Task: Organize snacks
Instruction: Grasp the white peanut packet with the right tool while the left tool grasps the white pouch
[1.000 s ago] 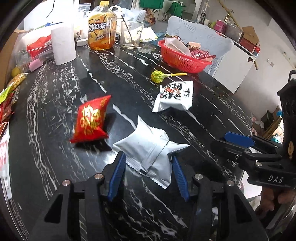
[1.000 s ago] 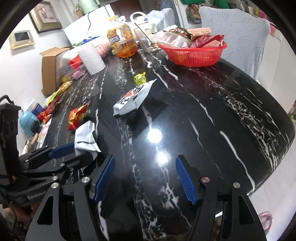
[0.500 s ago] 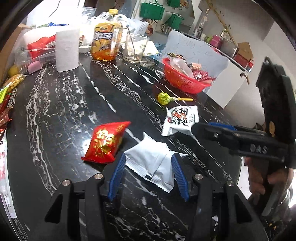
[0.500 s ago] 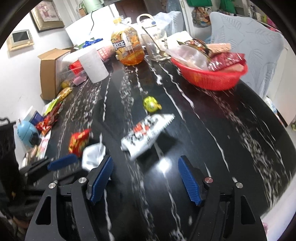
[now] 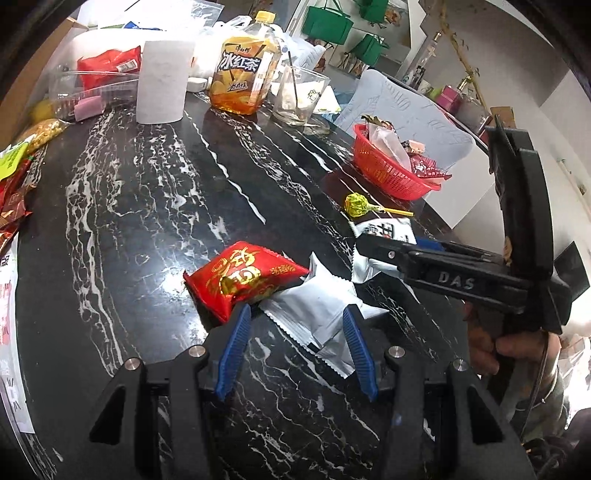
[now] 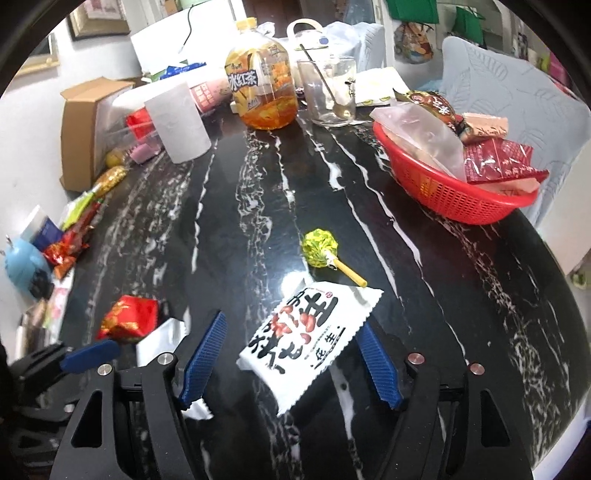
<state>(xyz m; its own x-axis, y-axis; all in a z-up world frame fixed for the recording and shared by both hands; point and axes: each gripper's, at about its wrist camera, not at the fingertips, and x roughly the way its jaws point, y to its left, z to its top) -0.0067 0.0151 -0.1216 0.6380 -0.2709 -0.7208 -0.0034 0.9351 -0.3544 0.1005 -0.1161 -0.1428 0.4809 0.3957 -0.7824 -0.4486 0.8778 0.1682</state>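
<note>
The right gripper [image 6: 284, 363] has moved over the peanut bag [image 6: 308, 339] and its jaws are closing around it, not yet touching. The left gripper [image 5: 295, 345] is still holding the silver bag [image 5: 317, 314], now pushed against the red bag [image 5: 243, 278]. The lollipop [image 6: 320, 248] is lying between them and the red basket [image 6: 454, 199] by the table's [image 6: 258, 206] far right edge.

A black marble counter [image 6: 461, 280] veined with white fills the room's middle and throws back a glare of overhead light. Behind it stands a pale blue chair [image 6: 517, 92] with a leaf-patterned cover. The walls are white; a framed picture [image 6: 99, 18] hangs at the left, and green bags [image 5: 325, 24] hang on the far wall beside white shelving.
</note>
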